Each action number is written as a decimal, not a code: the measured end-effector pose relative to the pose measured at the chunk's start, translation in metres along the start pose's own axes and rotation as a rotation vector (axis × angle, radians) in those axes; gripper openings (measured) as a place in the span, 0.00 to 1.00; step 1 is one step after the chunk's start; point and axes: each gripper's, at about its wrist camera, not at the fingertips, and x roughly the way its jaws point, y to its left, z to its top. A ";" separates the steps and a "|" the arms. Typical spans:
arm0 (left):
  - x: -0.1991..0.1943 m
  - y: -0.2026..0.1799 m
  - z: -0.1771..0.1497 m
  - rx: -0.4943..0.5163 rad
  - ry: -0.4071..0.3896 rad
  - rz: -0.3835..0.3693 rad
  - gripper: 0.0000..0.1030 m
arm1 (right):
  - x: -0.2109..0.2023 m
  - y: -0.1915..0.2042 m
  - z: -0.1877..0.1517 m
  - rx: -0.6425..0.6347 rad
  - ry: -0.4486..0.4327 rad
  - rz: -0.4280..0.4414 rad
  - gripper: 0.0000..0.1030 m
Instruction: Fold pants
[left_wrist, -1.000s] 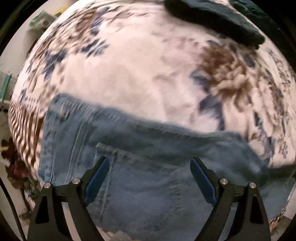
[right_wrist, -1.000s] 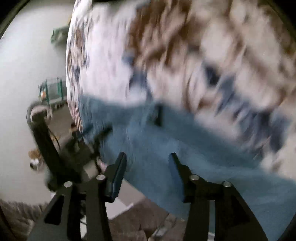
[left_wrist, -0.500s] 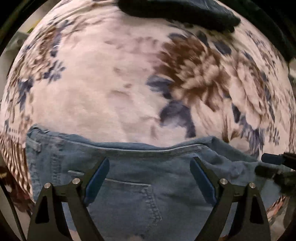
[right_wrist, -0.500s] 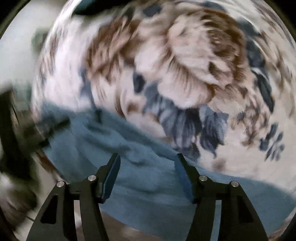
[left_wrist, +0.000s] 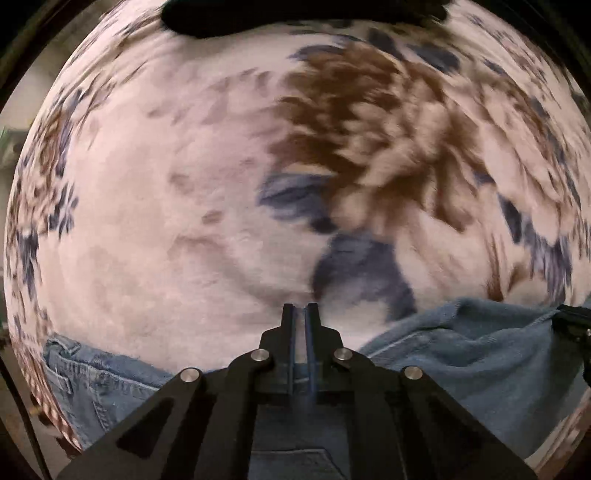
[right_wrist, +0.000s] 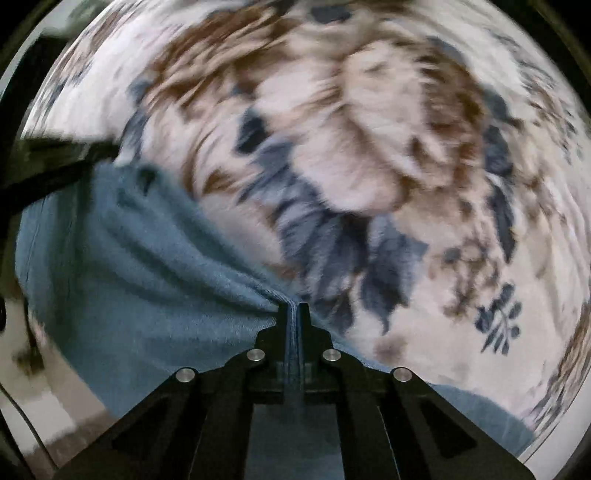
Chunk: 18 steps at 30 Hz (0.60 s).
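Observation:
Blue denim pants (left_wrist: 461, 354) lie along the near edge of a floral blanket (left_wrist: 184, 184); their waistband and pocket stitching show at the lower left of the left wrist view. My left gripper (left_wrist: 300, 312) is shut on the pants' upper edge. In the right wrist view the pants (right_wrist: 147, 288) bunch in folds toward my right gripper (right_wrist: 293, 308), which is shut on their edge. The other gripper (right_wrist: 48, 166) shows as a dark shape at the left of that view. Both views are blurred.
A dark garment (left_wrist: 295, 14) lies at the blanket's far edge. The blanket (right_wrist: 406, 147) has brown and blue flowers on white. Floor (right_wrist: 44, 424) shows at the lower left of the right wrist view.
Both grippers were open over the pants and have shut on the pants' edge. The views have shifted forward over the blanket, and the denim now bunches toward the right gripper.

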 end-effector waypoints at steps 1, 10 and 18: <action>-0.001 0.002 0.000 -0.006 0.001 -0.005 0.04 | 0.002 -0.006 -0.001 0.035 0.001 0.005 0.02; -0.039 0.014 -0.010 -0.158 -0.009 -0.150 0.21 | 0.024 -0.066 0.002 0.400 0.096 0.254 0.11; -0.040 0.004 -0.022 -0.129 -0.010 0.009 0.44 | -0.032 -0.033 0.035 0.300 0.016 0.481 0.51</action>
